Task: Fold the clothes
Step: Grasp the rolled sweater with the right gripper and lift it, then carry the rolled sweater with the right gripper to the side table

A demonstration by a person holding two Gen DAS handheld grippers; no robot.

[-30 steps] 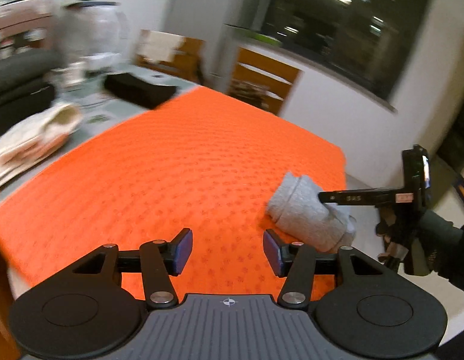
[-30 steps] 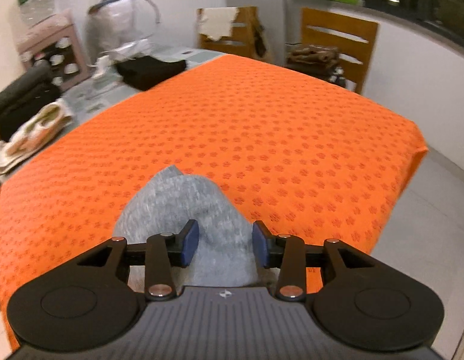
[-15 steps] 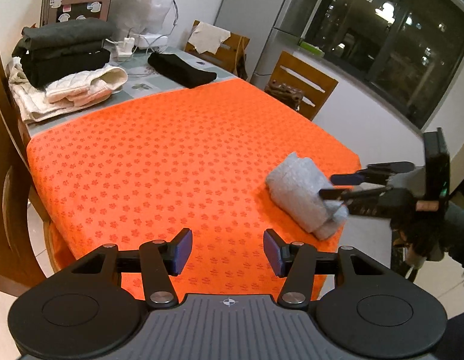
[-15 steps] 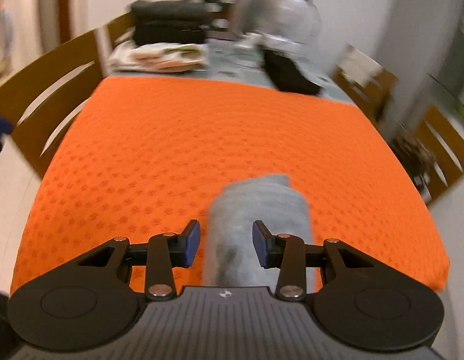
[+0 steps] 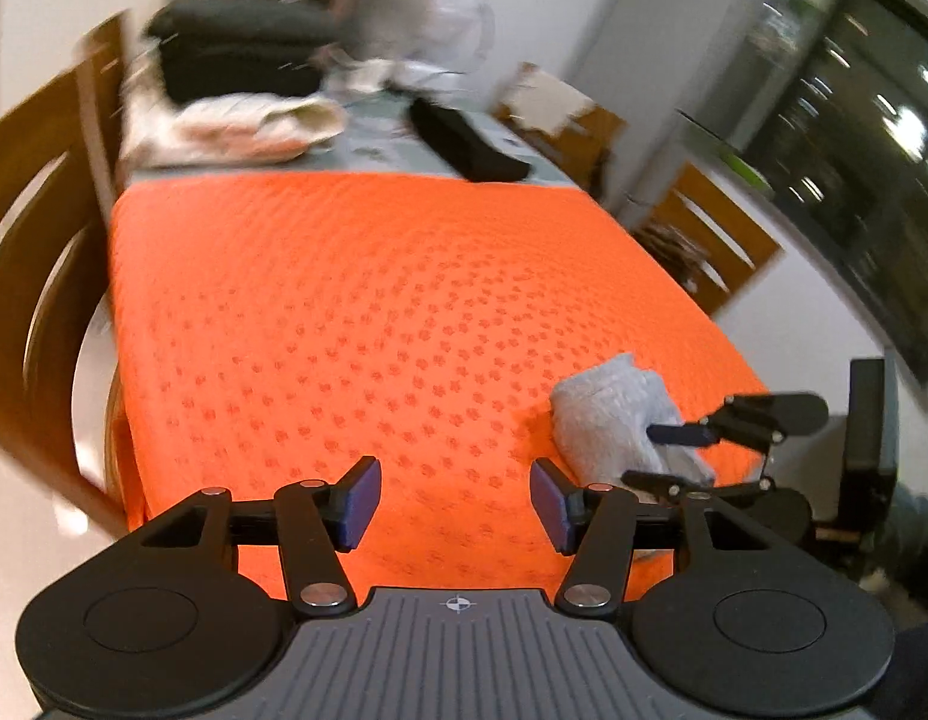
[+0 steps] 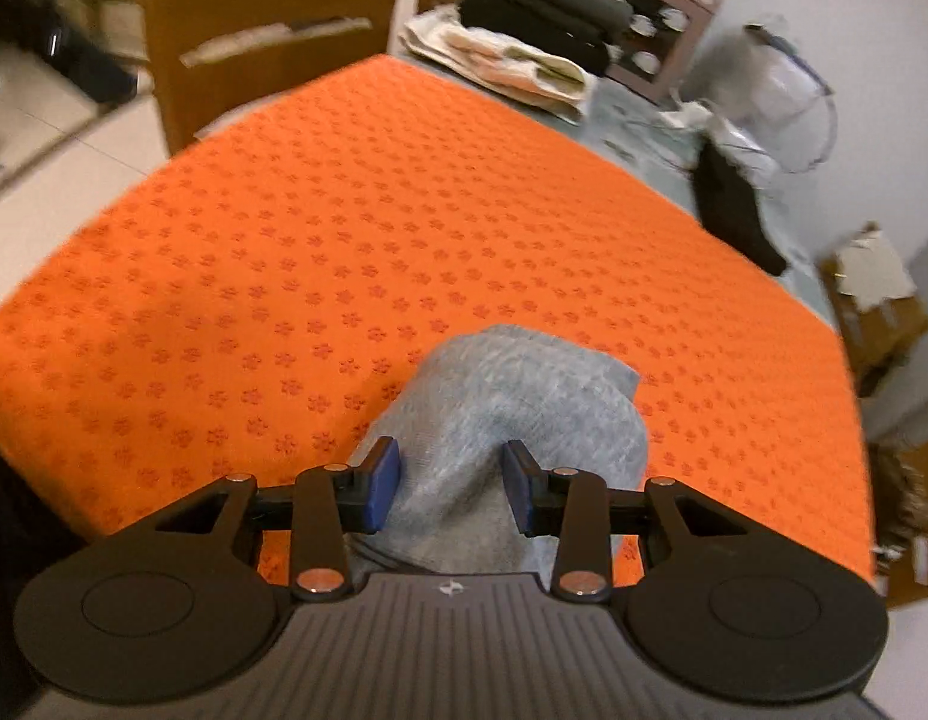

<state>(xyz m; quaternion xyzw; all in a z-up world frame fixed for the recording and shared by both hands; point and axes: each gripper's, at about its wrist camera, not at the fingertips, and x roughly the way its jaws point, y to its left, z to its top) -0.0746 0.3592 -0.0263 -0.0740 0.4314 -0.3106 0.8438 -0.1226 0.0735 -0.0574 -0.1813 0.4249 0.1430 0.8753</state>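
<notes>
Behind right hand-held gripper (image 6: 452, 483): grey garment's (image 6: 523, 402) near end hidden

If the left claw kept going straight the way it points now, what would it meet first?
Probably just the orange cloth on the table: the open left claw has nothing between its fingers. The grey rolled garment lies off to its right, at the right claw. Depth is uncertain.

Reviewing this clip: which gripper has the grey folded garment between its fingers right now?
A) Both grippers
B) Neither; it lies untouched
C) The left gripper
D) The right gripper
D: the right gripper has its fingers either side of the grey garment on the orange cloth, while the left gripper is open over bare cloth.
</notes>
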